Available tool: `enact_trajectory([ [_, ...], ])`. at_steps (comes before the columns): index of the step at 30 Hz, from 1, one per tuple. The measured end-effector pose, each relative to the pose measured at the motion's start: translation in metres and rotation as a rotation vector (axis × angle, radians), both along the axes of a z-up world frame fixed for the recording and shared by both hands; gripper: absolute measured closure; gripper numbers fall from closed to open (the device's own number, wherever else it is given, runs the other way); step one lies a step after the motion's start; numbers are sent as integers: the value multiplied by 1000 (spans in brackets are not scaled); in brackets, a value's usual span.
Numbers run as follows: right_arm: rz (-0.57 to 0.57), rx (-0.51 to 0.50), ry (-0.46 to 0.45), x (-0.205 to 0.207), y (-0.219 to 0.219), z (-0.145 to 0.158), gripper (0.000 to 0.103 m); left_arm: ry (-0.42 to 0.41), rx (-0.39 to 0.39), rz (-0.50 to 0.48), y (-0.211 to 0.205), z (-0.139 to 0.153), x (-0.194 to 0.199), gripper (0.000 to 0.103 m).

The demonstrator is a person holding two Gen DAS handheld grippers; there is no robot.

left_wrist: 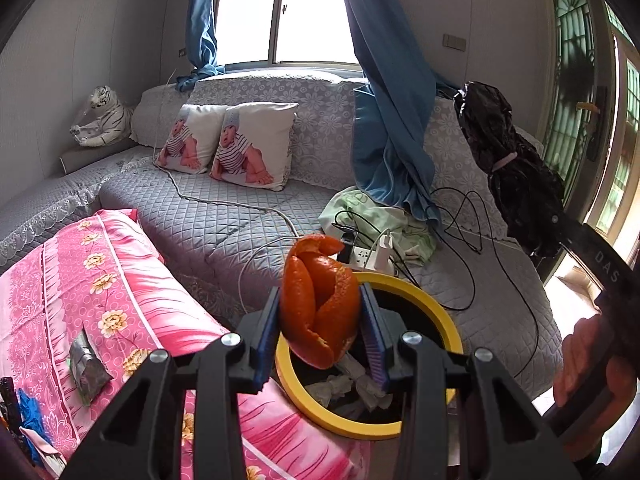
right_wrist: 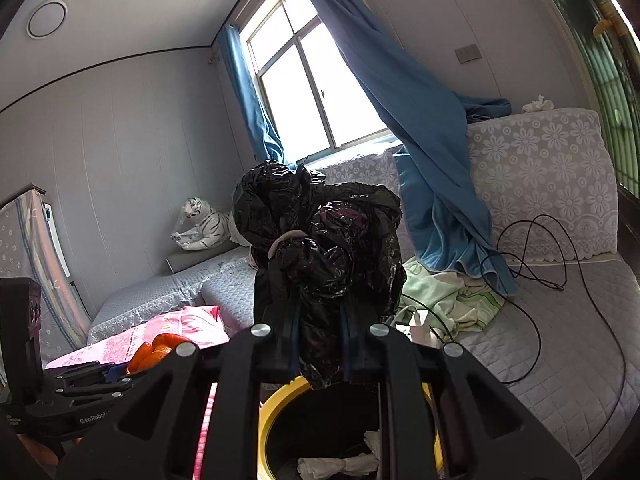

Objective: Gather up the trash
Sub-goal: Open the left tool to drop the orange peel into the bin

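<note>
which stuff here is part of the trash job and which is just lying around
Job: orange peel in the left gripper; black bag in the right gripper; yellow bin; tissues inside it.

Lying about: pillows, toy tiger, curtain, power strip, pink quilt.

— Any writing you can read?
— "DAS" in pale letters on the black handle [left_wrist: 608, 266] of the right-hand tool. On the left-hand tool's black body [right_wrist: 86, 416], "GenRobo", cut off.
— More?
— Small print beside it, unreadable.
</note>
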State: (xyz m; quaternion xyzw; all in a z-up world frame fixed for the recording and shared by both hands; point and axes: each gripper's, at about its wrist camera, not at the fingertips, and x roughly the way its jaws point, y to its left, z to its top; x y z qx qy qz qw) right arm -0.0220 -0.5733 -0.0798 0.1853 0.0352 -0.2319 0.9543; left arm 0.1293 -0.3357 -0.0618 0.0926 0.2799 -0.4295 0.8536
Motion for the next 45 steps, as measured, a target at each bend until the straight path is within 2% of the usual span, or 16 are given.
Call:
enact_trajectory([
  [8,-30,64,58,11,-16,-21,88,41,41,-19,-26,-26,8,67],
  [15,-26,151,159,33,-38,-46,88,80,69,-28,-43,-46,16,67],
  [21,-26,178,262,50,-47,-62,88,105,101,-38,-58,-64,20,67],
  [29,4,228,316,60,-52,-76,86,163,129,-51,-71,-82,29,66],
  [31,3,235,325,62,-54,-78,82,169,130,-48,-72,-85,30,65],
  [35,-6,260,315,61,-60,-81,58,172,110,-17,-68,-84,33,41],
  [45,-22,257,281,53,-59,-69,58,186,44,78,-35,-70,54,39],
])
